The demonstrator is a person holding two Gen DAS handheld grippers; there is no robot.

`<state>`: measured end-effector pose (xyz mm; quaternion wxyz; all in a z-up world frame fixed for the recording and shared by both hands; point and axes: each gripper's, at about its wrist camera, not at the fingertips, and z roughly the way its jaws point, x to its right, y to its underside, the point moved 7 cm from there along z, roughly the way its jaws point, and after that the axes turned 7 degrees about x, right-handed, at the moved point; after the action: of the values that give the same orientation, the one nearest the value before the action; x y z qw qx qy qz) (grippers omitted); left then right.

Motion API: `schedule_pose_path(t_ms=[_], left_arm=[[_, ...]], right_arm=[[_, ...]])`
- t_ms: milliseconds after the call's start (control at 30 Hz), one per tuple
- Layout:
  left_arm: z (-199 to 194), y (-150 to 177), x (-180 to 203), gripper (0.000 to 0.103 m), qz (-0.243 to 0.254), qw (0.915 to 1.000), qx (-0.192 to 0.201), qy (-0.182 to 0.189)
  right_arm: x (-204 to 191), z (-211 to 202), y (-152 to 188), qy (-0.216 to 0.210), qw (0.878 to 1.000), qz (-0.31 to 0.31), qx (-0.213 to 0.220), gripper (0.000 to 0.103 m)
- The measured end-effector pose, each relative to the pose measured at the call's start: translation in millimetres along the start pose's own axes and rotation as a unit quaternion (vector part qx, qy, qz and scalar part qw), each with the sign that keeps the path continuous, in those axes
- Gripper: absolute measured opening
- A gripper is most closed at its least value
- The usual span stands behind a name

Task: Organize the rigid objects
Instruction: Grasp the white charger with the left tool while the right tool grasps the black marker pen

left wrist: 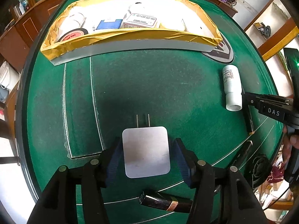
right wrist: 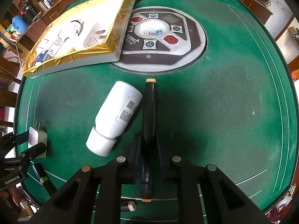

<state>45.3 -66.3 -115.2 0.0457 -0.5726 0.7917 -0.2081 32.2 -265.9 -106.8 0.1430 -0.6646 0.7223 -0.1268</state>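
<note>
A: How is the left tool [left wrist: 145, 158] posed?

B: It points steeply down at the green worktop [left wrist: 149, 85]. Its jaws stand partly apart, one blue pad on each side of the white charger [left wrist: 146, 152]. The left pad sits at the charger's edge; a sliver of green shows by the right pad, so no squeeze on it.

A: Where does the charger lie relative to that tool?

B: Flat between the fingers, its two prongs pointing away from the tool. Nearer than the fingertips, under the right finger, lies a dark lipstick tube [left wrist: 166, 202] with a copper band.

A: And farther out?

B: Well ahead, the gold-edged box [left wrist: 130, 37] with a tape roll and small cartons inside.

A: The right tool [right wrist: 148, 147]?

B: Also aimed steeply down. Its jaws are closed tight on a slim black pen [right wrist: 149, 112], which runs straight ahead from between the pads along the worktop, its tan end farthest away.

A: What sits beside it?

B: The white bottle [right wrist: 115, 117] lies on its side just left of the pen, cap toward the tool, its shoulder close to the left finger. Beyond the pen's tip is the round control panel [right wrist: 162, 37] in the worktop, and the box lies ahead to the left, one corner overlapping the panel.
</note>
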Motion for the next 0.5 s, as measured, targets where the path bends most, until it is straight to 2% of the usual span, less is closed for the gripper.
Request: schedule_pose_path(t_ms=[67,233,500], left_arm=[[0,0,-1,0.051,0.003,0.9999,0.003,-0.012],[-4,0,-10,0.05,-0.022,0.9996,0.015,0.009],[-8,2,-17,0.05,-0.043,0.9987,0.015,0.023]], right_arm=[[0,1,-4,0.002,1.0,-0.006,0.0,0.015],[-5,-2,-2,-0.005,1.0,-0.006,0.01,0.014],[10,-15,4,-0.023,0.999,0.015,0.019,0.014]])
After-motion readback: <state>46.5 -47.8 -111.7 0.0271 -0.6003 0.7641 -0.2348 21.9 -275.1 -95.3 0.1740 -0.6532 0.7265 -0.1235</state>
